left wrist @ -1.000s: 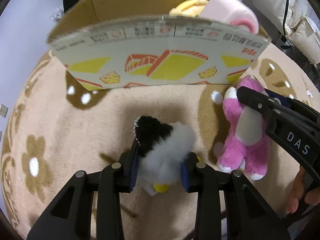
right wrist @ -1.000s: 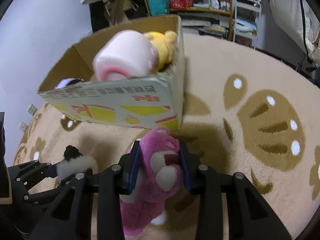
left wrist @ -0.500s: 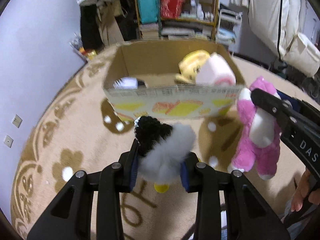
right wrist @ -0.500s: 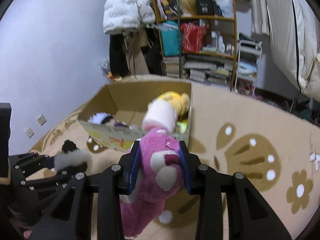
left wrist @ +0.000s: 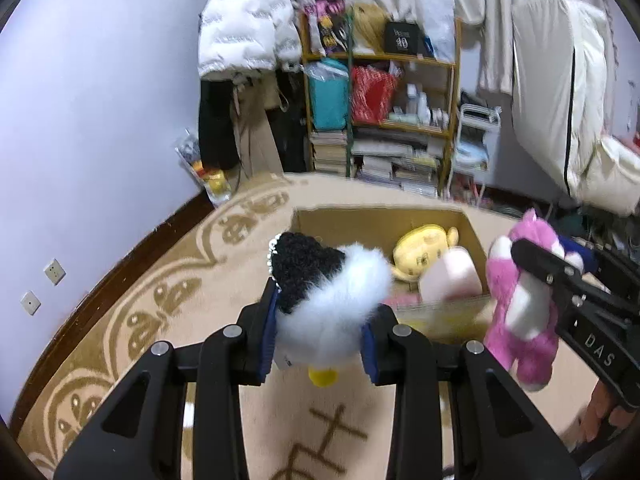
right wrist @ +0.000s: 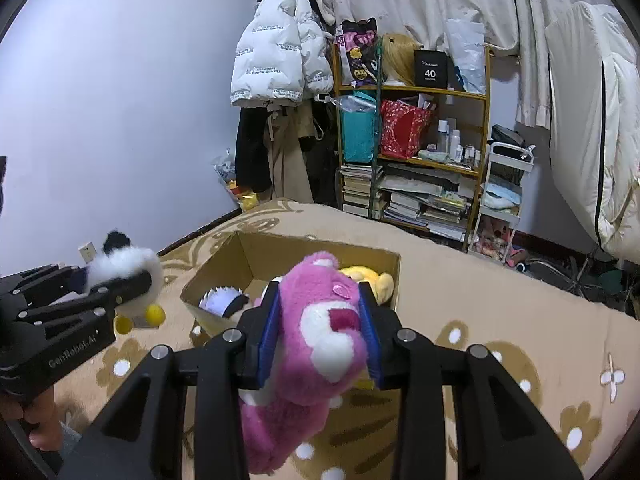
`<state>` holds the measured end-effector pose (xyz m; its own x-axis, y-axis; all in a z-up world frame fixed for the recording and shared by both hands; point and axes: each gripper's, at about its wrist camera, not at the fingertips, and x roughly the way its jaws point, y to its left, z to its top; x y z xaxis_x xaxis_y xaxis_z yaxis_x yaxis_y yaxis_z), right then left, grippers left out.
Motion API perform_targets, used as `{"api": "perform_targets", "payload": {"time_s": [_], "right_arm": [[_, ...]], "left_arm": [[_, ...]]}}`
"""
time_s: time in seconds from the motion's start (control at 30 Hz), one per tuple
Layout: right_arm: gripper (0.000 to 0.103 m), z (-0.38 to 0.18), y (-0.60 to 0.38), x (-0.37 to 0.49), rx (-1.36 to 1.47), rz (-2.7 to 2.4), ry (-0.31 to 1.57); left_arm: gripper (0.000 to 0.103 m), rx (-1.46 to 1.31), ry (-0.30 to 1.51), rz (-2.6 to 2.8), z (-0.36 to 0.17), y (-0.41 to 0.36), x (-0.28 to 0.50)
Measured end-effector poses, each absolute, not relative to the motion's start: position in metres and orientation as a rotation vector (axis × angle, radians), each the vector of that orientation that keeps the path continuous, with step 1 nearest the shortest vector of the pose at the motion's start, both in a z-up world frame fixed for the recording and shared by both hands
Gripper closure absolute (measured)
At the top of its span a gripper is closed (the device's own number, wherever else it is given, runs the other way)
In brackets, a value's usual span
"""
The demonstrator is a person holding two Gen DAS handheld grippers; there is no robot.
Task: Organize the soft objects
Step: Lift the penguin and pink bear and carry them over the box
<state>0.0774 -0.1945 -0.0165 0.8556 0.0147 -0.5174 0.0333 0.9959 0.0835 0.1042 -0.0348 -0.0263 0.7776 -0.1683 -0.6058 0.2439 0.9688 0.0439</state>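
Note:
My left gripper is shut on a black and white plush penguin with yellow feet, held in the air just short of the open cardboard box. My right gripper is shut on a pink plush bear, also lifted, near the box's front right. The penguin and left gripper show at the left of the right wrist view; the bear shows at the right of the left wrist view. In the box lie a yellow plush, a pale pink plush and a white and dark plush.
The box stands on a beige rug with brown paw and flower prints. Behind it are a cluttered shelf, a white cart, hanging coats and the wall. White bedding hangs at the right.
Both grippers have risen well above the rug with their toys. The box, seen side-on a second ago, now lies below with its inside in view.

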Motion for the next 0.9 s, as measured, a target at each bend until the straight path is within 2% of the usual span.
{"api": "perform_targets", "payload": {"time_s": [0.37, 0.9], "right_arm": [[0.065, -0.011, -0.202, 0.114, 0.066, -0.003, 0.518], [0.064, -0.036, -0.217, 0.166, 0.108, 0.022, 0.530]], "left_arm": [[0.070, 0.174, 0.575, -0.220, -0.024, -0.052, 0.140], [0.070, 0.189, 0.619, -0.233, -0.051, -0.066, 0.191]]}}
